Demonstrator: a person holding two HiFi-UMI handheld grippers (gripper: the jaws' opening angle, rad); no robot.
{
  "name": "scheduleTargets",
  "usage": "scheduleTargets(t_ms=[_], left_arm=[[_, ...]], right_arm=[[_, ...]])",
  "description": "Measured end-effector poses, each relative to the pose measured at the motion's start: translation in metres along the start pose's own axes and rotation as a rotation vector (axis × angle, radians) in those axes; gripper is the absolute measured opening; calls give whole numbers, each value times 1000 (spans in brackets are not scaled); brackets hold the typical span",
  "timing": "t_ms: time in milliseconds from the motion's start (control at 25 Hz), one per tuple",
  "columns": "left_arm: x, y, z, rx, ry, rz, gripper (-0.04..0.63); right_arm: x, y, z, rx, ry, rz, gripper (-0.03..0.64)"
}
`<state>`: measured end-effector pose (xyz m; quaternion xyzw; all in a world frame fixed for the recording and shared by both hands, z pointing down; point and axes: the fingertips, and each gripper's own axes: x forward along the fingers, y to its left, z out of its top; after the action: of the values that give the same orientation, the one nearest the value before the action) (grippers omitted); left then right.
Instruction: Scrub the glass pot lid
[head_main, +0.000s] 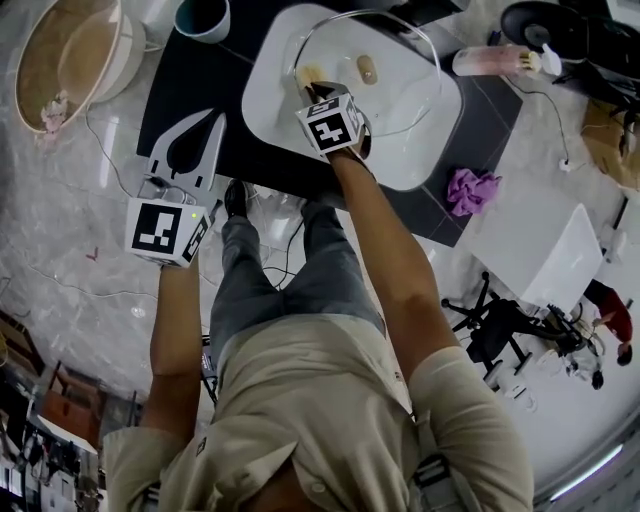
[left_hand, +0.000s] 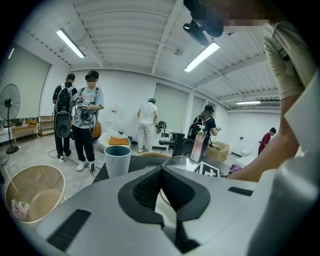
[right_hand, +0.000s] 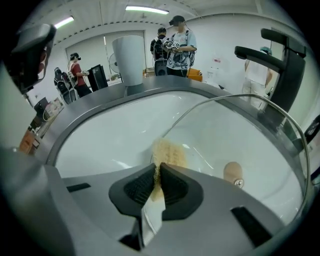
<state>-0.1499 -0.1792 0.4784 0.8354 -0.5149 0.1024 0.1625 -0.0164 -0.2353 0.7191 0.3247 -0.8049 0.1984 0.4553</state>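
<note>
The glass pot lid (head_main: 400, 85) with its wooden knob (head_main: 367, 69) lies tilted in the white sink basin (head_main: 420, 160). My right gripper (head_main: 318, 92) is shut on a beige scrub sponge (head_main: 308, 74), which is pressed against the lid's left rim. In the right gripper view the sponge (right_hand: 167, 152) sticks out past the jaws (right_hand: 157, 170) onto the lid (right_hand: 250, 145), and the knob (right_hand: 232, 172) is to the right. My left gripper (head_main: 210, 120) hovers over the dark counter's left front part, apart from the sink. It is shut (left_hand: 161, 172) with nothing in it.
A teal cup (head_main: 203, 17) stands on the dark counter (head_main: 190, 70) left of the sink. A black faucet (right_hand: 280, 65) rises behind the basin. A round bin (head_main: 70, 60) sits far left on the floor; a pink bottle (head_main: 490, 60) and purple cloth (head_main: 470, 188) lie right. Several people stand beyond.
</note>
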Motion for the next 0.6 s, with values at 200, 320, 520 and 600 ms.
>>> scheduleTargets(t_ms=[200, 320, 520, 600], left_arm=[[-7, 4, 17, 8, -22, 2, 14], [-10, 1, 37, 22, -47, -5, 14], [-17, -11, 77, 62, -86, -26, 14], [-21, -17, 91, 79, -94, -36, 14]], right_arm=[[-22, -8, 10, -13, -2, -36, 37], [-46, -15, 20, -13, -26, -63, 37], [-101, -23, 40, 8, -115, -102, 37], [-128, -24, 49, 19, -162, -114, 37]])
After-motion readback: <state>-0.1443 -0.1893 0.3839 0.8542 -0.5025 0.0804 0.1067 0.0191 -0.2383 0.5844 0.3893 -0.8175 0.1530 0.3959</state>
